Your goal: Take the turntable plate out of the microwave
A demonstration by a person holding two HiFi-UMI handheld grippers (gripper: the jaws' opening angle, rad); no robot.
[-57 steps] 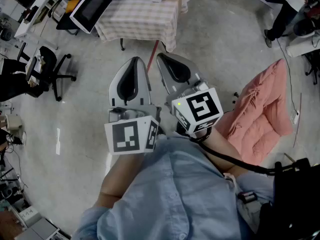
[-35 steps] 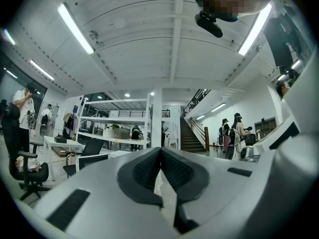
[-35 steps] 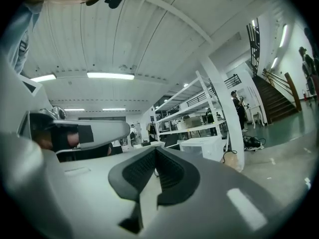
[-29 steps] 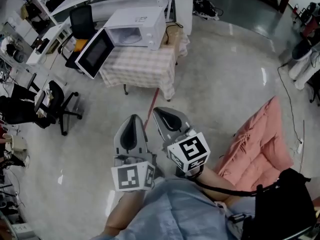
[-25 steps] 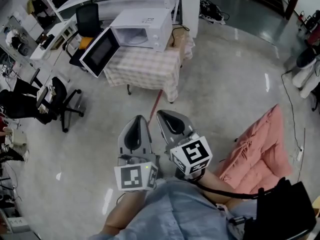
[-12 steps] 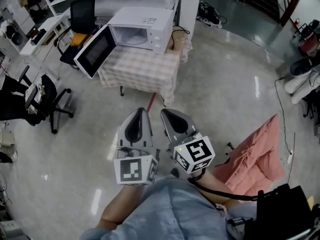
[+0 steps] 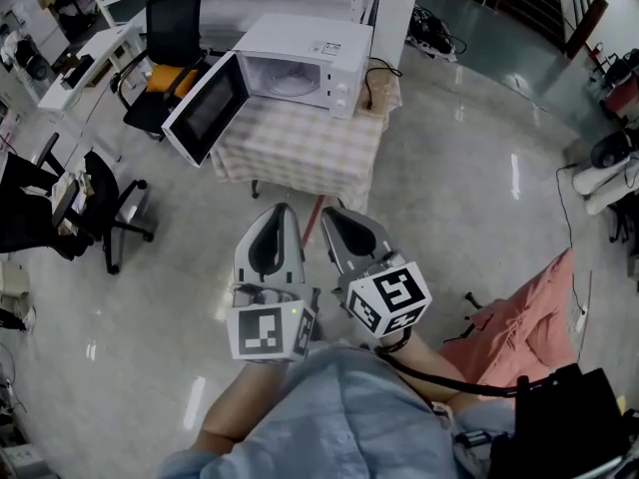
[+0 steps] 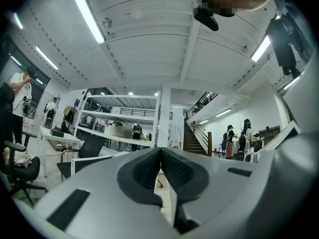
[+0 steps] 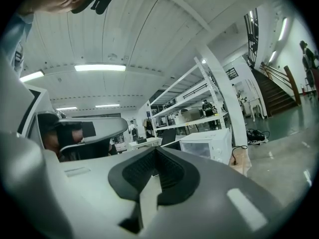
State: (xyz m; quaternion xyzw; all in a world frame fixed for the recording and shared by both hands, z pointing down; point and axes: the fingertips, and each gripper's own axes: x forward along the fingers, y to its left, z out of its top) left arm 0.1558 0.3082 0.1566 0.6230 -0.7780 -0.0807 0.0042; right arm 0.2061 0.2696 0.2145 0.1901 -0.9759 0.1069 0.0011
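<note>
A white microwave (image 7: 305, 56) stands on a table under a checked cloth (image 7: 310, 153), its door (image 7: 205, 108) swung open to the left. Inside its lit cavity I make out a pale round plate (image 7: 293, 85), blurred at this distance. Both grippers are held level side by side over the bare floor, well short of the table. My left gripper (image 7: 280, 210) has its jaws together with nothing between them, as the left gripper view (image 8: 160, 150) also shows. My right gripper (image 7: 327, 212) is shut and empty too (image 9: 156, 149), with the microwave (image 9: 209, 143) ahead to its right.
A black office chair (image 7: 172, 30) stands behind the open door, another (image 7: 95, 218) at the left. A white column (image 7: 397, 3) rises just right of the microwave, with a cable (image 7: 377, 78) on the table corner. A pink cushion (image 7: 529, 332) lies at the lower right.
The microwave and table have come nearer in the head view. Both grippers have travelled forward together towards the table, jaws still shut and empty.
</note>
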